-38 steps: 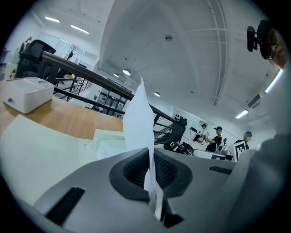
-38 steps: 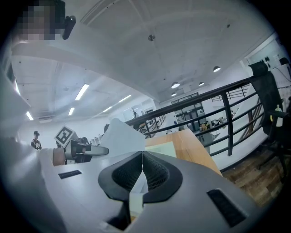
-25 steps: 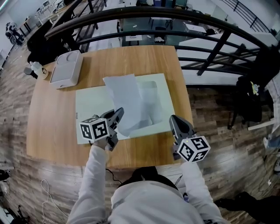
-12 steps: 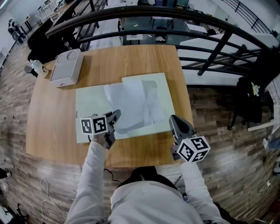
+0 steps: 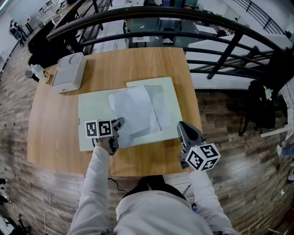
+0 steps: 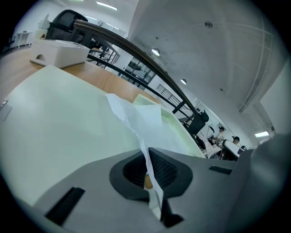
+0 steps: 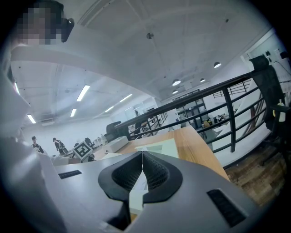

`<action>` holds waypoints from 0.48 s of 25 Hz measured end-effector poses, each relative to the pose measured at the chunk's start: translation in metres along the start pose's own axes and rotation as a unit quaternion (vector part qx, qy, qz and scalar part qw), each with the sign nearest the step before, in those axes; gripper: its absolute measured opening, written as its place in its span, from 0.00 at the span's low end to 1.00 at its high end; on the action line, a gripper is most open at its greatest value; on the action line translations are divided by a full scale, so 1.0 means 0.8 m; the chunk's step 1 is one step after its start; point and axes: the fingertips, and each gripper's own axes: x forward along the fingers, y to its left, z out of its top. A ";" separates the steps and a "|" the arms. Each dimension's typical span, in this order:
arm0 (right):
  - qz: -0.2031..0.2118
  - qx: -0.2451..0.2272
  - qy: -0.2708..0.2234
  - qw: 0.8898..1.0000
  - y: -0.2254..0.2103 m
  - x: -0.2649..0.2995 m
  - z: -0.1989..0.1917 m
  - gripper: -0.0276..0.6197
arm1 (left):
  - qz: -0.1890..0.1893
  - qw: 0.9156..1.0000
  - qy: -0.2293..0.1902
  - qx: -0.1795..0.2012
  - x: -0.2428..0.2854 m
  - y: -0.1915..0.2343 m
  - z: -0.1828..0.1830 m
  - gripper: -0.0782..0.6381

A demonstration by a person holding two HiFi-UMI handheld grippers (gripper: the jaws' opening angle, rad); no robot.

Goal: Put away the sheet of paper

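The sheet of paper [image 5: 135, 110] lies creased across the pale green folder [image 5: 92, 114]. Its near corner is pinched in the left gripper [image 5: 119, 123] at the folder's near edge. The right gripper [image 5: 182, 126], jaws pressed together on nothing, hovers beside the folder's near right corner. A white box [image 5: 69, 71] sits beyond the folder's far left corner.

Bare desk [image 5: 50, 133] lies open at 9 o'clock and along the 6 o'clock edge. A white box [image 5: 69, 71] fills the 10 o'clock corner; a black railing [image 5: 151, 13] hems 12 to 2 o'clock. The sheet of paper [image 5: 133, 110] humps up at centre.
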 end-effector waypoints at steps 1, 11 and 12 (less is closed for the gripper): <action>0.000 0.001 0.000 1.000 -0.001 -0.001 0.000 0.09 | 0.002 1.000 0.003 0.003 0.002 0.000 -0.001 0.13; -0.002 0.000 0.001 1.000 -0.009 -0.004 0.001 0.09 | 0.035 0.998 0.038 0.036 0.021 0.005 -0.007 0.13; -0.002 0.000 0.001 1.000 -0.009 -0.004 0.001 0.09 | 0.040 0.998 0.042 0.040 0.023 0.006 -0.007 0.13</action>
